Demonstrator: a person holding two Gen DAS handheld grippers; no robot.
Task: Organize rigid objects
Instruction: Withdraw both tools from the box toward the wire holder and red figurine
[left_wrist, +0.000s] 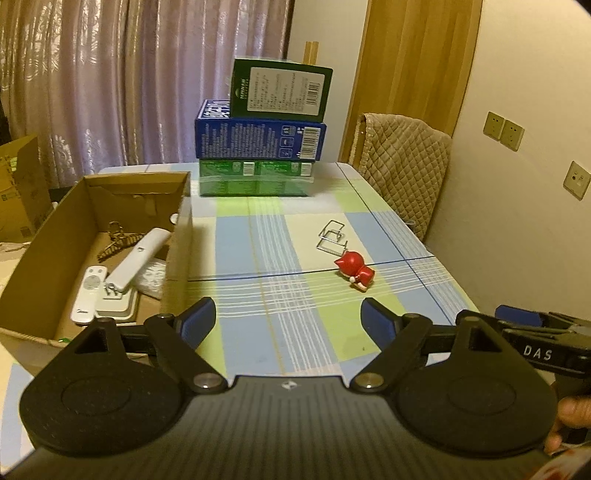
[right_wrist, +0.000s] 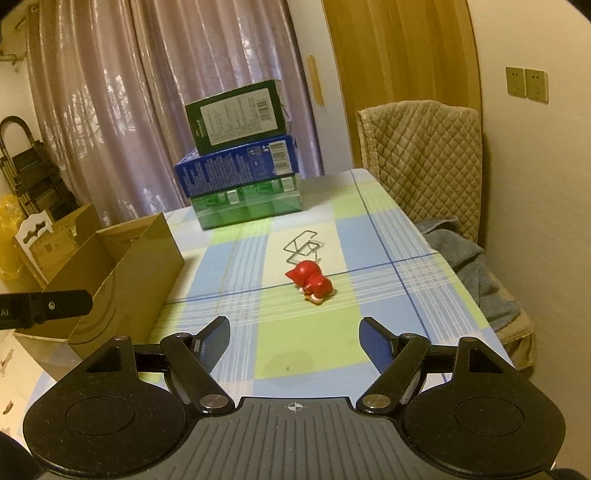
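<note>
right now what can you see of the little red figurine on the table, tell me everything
The red figurine is small, glossy, plastic-looking, with pointed ears and pale feet. It lies toppled on its side on the checked tablecloth, just in front of a bent wire piece, nothing gripping it, apart from the cardboard box.

**Worktop layout**

On the worktop (left_wrist: 258, 343), an open carton (left_wrist: 44, 258) sits left, holding remotes (left_wrist: 88, 295). Three stacked boxes (left_wrist: 258, 147) stand at the back. A figurine (left_wrist: 356, 273) lies centre-right, with a wire frame (left_wrist: 332, 236) just behind it. A chair (left_wrist: 402, 166) stands to the right.
</note>
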